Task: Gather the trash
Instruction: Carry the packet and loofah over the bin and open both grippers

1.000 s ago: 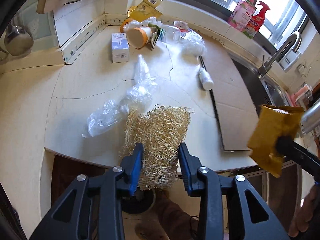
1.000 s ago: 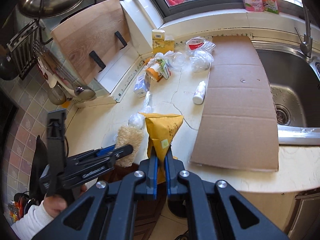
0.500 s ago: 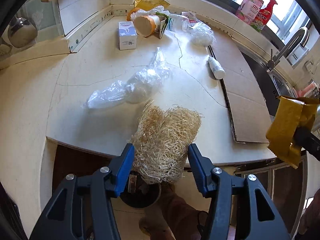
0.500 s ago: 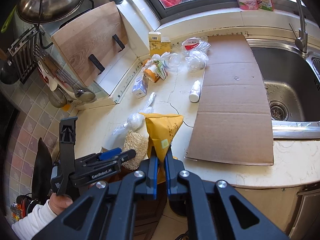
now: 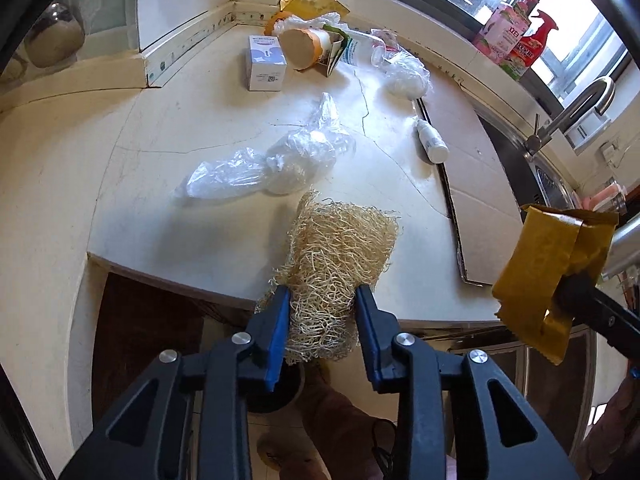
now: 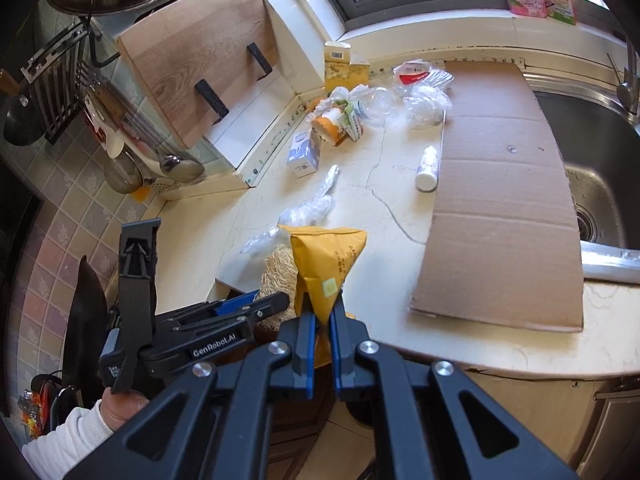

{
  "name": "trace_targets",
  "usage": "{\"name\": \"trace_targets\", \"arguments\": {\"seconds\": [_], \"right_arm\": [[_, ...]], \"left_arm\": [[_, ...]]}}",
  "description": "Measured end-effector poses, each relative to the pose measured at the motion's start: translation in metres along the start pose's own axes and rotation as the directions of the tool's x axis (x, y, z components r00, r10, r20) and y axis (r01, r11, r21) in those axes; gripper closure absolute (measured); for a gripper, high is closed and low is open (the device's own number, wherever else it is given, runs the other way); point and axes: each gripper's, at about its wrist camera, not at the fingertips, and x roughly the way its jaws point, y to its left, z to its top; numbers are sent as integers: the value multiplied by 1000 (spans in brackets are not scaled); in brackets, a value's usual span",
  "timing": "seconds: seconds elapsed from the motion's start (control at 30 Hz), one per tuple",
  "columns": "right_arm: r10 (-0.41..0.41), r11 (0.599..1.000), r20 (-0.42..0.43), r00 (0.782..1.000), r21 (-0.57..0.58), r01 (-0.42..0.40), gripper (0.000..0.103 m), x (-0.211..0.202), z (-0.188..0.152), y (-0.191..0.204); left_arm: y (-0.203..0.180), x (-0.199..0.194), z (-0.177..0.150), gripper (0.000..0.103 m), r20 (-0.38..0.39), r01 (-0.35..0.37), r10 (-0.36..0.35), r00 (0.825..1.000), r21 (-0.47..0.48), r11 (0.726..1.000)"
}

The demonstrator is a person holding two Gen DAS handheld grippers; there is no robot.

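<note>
Left gripper (image 5: 322,306): angled steeply down past the front edge of the counter (image 5: 192,132), over a dark round bin opening (image 5: 276,392) on the floor. Blue-padded fingers (image 5: 278,328) just closed in, now clamped on the lower part of a loofah (image 5: 340,256). Seen from the right wrist view, held at lower left by a hand (image 6: 122,402) in a white sleeve (image 6: 68,440).

Loofah: pale straw-coloured, coarse fibrous mesh, roughly cylindrical, upright between the pads, upper end frayed and flared, held clear of the counter surface, out at its front edge.

Right gripper (image 6: 322,310): tilted down, at the front edge of the counter, just right of the left gripper. Fingers (image 6: 303,334) pressed together, clamped on a yellow packet (image 6: 326,264).

Yellow packet: mustard-yellow, crumpled, pinched at its narrow lower part, top edge wide and folded flat, small pale label near the grip. Held in the air, touching or just beside the loofah; contact cannot be told.

Remaining on the counter: clear plastic bag (image 5: 276,162) near the loofah, small white bottle (image 5: 432,142) lying beside a flat cardboard sheet (image 6: 500,200), white box (image 5: 264,62), paper cup (image 5: 304,46) on its side among crumpled wrappers (image 5: 402,76) near the back corner. Sink (image 6: 600,152) right of the cardboard sheet.
</note>
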Motion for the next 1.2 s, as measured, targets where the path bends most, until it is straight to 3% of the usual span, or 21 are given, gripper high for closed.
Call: {"name": "trace_targets", "arguments": {"seconds": [0.23, 0.43, 0.67, 0.87, 1.0, 1.1, 1.2], "right_arm": [[-7, 999, -2, 1000, -41, 7, 97, -8, -25, 23], [-25, 999, -100, 995, -42, 21, 97, 19, -71, 26], [-37, 999, -291, 956, -21, 33, 97, 99, -137, 3], [-30, 997, -443, 896, 45, 56, 97, 195, -188, -46], [-76, 996, -501, 862, 10, 93, 96, 259, -212, -70], [-95, 995, -520, 849, -13, 104, 94, 298, -225, -81], [-116, 993, -530, 840, -34, 116, 90, 324, -235, -91]], "left_arm": [[3, -35, -37, 77, 45, 45, -45, 998, 15, 999], [24, -40, -99, 76, 22, 57, -56, 998, -16, 998], [69, 28, -163, 76, -128, 3, -23, 991, -155, 988], [99, 112, -205, 76, -240, -73, 24, 970, -197, 978], [115, 168, -218, 73, -251, -90, 36, 967, -207, 974], [126, 203, -227, 69, -269, -113, 55, 962, -205, 972], [136, 229, -230, 56, -274, -103, 41, 961, -217, 971]]}}
